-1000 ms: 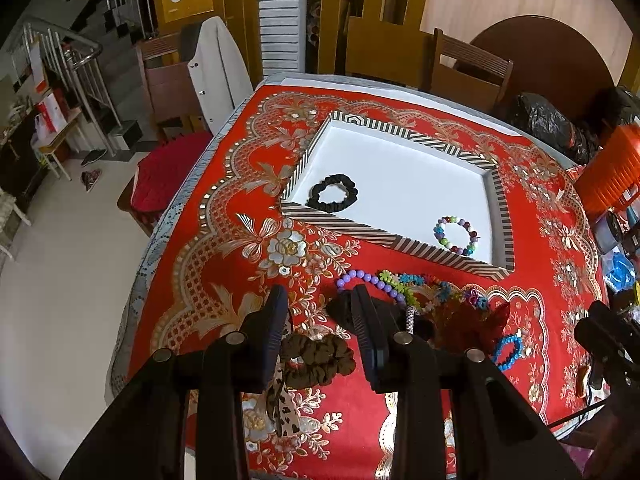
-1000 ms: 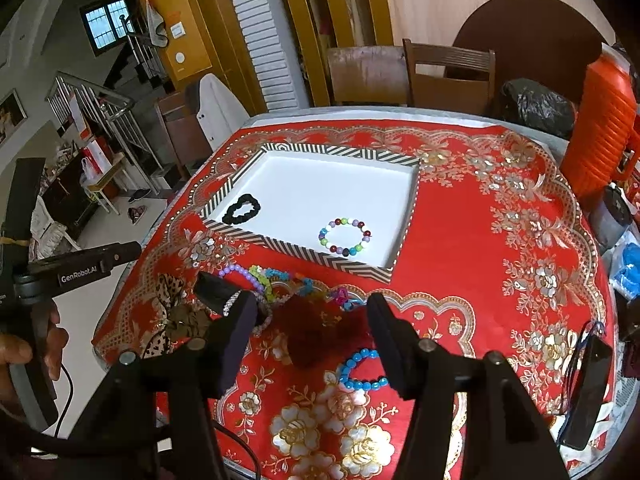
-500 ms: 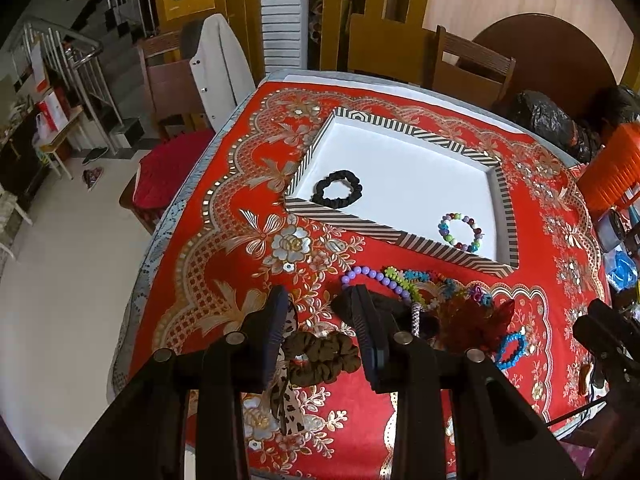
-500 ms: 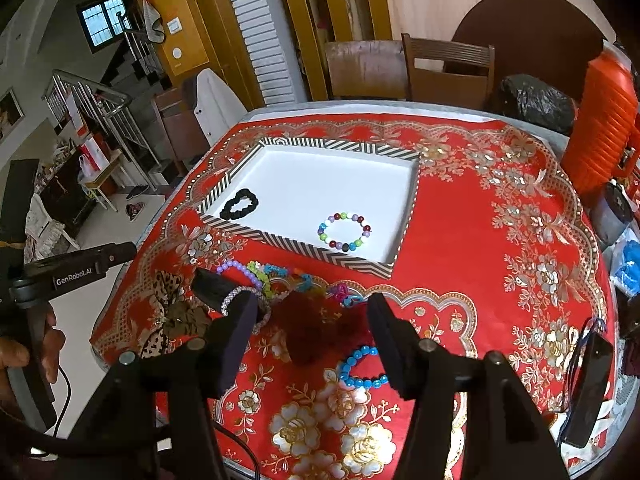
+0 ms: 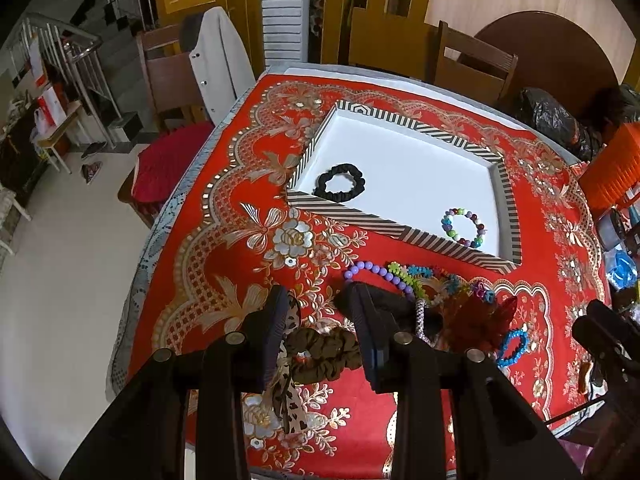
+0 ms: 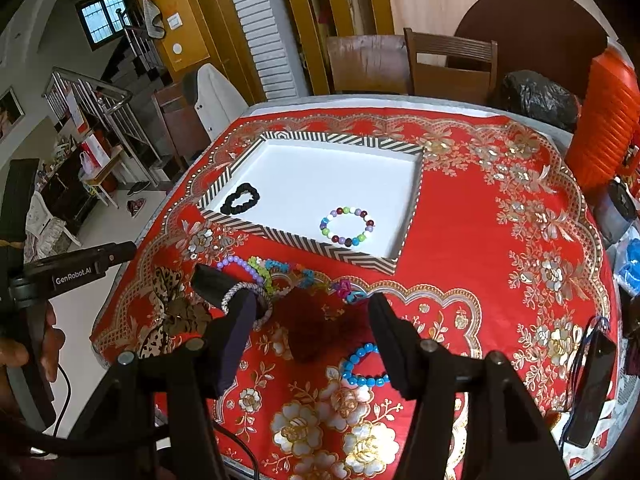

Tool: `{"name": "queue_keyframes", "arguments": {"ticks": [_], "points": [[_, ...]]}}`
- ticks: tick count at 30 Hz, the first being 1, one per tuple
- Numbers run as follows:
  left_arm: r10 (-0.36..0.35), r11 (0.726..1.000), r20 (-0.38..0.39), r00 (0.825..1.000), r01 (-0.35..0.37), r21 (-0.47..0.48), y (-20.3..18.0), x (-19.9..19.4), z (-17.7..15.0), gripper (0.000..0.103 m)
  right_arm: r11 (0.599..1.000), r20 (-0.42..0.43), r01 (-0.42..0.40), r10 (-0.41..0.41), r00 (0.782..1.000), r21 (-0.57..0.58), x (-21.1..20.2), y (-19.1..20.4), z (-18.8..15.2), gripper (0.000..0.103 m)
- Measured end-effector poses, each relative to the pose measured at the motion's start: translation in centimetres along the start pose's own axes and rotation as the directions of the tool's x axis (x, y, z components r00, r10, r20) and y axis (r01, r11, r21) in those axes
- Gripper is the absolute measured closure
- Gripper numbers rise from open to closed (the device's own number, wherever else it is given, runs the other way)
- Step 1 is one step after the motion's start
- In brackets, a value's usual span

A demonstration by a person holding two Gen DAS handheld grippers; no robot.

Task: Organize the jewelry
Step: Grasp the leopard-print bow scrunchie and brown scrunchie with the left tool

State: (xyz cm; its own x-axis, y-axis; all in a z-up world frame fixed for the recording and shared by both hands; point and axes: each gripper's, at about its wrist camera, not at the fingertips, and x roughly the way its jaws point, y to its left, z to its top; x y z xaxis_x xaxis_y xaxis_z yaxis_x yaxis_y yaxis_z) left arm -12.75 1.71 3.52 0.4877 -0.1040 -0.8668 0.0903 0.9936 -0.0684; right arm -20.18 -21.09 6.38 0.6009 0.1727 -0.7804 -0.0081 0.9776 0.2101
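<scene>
Tray (image 5: 404,232) (image 6: 304,240): shallow, white inside, black-and-white striped rim; lies on the red and gold cloth (image 5: 224,248) (image 6: 480,264) of the worktop.

Contents of tray: one black scrunchie (image 5: 339,182) (image 6: 240,199) in the near left corner; one bracelet of mixed coloured beads (image 5: 463,227) (image 6: 347,226) toward the near right corner. The two lie well apart.

Loose pieces on the cloth, just in front of the tray's near rim:
- purple bead bracelet (image 5: 374,272) (image 6: 240,263), beside a tangle of green and blue bead strands (image 5: 416,274) (image 6: 276,268);
- white beaded bangle (image 6: 244,300), around a dark block;
- dark red fluffy scrunchie (image 5: 476,316) (image 6: 316,324);
- blue bead bracelet (image 5: 512,346) (image 6: 362,366), just right of the red scrunchie;
- olive-brown scrunchie (image 5: 324,352) (image 6: 188,314), touching a leopard-print ribbon (image 5: 290,392) (image 6: 160,292).

Left tongs (image 5: 318,320): jaws parted, holding nothing; the olive-brown scrunchie lies between and below the fingers. Whether the tips touch the cloth cannot be told.

Right tongs (image 6: 310,332): jaws wide apart, holding nothing; above the dark red fluffy scrunchie, with the blue bead bracelet by the right finger.

Surroundings: black phone (image 6: 592,384) at the right edge of the worktop; orange ribbed container (image 6: 604,120) at the far right; wooden chairs (image 5: 472,68) (image 6: 452,68) behind; a pale jacket (image 5: 218,60) (image 6: 216,96) hung over a chair at left; a staircase with a metal rail (image 5: 60,52) (image 6: 100,100) beyond.
</scene>
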Motion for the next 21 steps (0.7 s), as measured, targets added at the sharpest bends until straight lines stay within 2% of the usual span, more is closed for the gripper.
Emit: {"name": "queue_keyframes", "arguments": {"ticks": [5, 11, 16, 21], "points": [[-0.051, 0.995, -0.027, 0.998, 0.049, -0.083, 2.8, 0.0, 1.0, 0.083, 1.0, -0.002, 0.008, -0.008, 1.0, 0.004, 0.0, -0.5, -0.4, 0.041], [-0.105, 0.976, -0.084, 0.991, 0.087, -0.2, 6.0, 1.1, 0.3, 0.083, 0.999, -0.039, 0.023, -0.022, 0.999, 0.032, 0.7, -2.4, -1.8, 0.041], [-0.131, 0.97, -0.15, 0.98, 0.095, -0.224, 6.5, 2.9, -1.5, 0.083, 0.998, -0.087, 0.047, -0.043, 0.995, 0.039, 1.5, -4.2, -3.6, 0.041], [-0.151, 0.975, -0.206, 0.967, 0.111, -0.195, 5.5, 5.2, -3.2, 0.083, 0.995, -0.135, 0.072, -0.062, 0.989, 0.073, 2.6, -5.8, -5.2, 0.041]]}}
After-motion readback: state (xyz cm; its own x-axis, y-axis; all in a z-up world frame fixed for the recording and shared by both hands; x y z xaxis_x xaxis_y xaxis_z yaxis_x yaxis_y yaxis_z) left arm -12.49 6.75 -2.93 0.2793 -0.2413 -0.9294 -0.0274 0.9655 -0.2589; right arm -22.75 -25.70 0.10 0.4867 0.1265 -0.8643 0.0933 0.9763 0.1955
